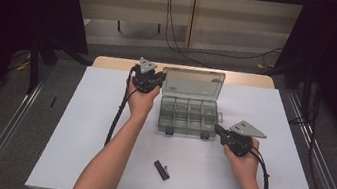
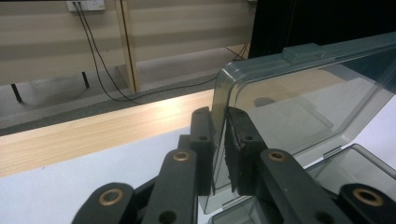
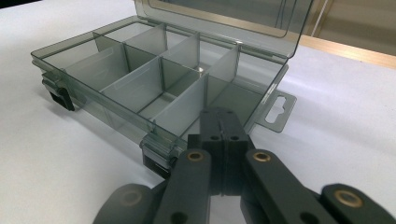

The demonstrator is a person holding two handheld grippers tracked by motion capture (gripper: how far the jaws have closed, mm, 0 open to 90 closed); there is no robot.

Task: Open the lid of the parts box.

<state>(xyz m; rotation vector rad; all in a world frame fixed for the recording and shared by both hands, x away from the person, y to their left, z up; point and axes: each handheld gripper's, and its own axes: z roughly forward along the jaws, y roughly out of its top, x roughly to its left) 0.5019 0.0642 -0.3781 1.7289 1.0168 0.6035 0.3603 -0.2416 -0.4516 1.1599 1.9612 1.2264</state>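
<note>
A clear grey compartment box (image 1: 188,116) sits mid-table with its lid (image 1: 193,82) standing open at the back. My left gripper (image 1: 161,79) is shut on the lid's left edge. In the left gripper view the two black jaws (image 2: 220,140) pinch the lid's (image 2: 299,93) thin wall between them. My right gripper (image 1: 218,128) rests by the box's front right corner. In the right gripper view it (image 3: 223,123) is shut with nothing between the jaws, close to the front rim of the box (image 3: 140,79). The compartments that I can see look empty.
A small black piece (image 1: 161,170) lies on the white sheet (image 1: 100,130) near the front edge. Black latches (image 3: 156,161) hang from the box's front wall and a hang tab (image 3: 279,112) sticks out on its right side. A wooden strip (image 2: 93,130) borders the far edge.
</note>
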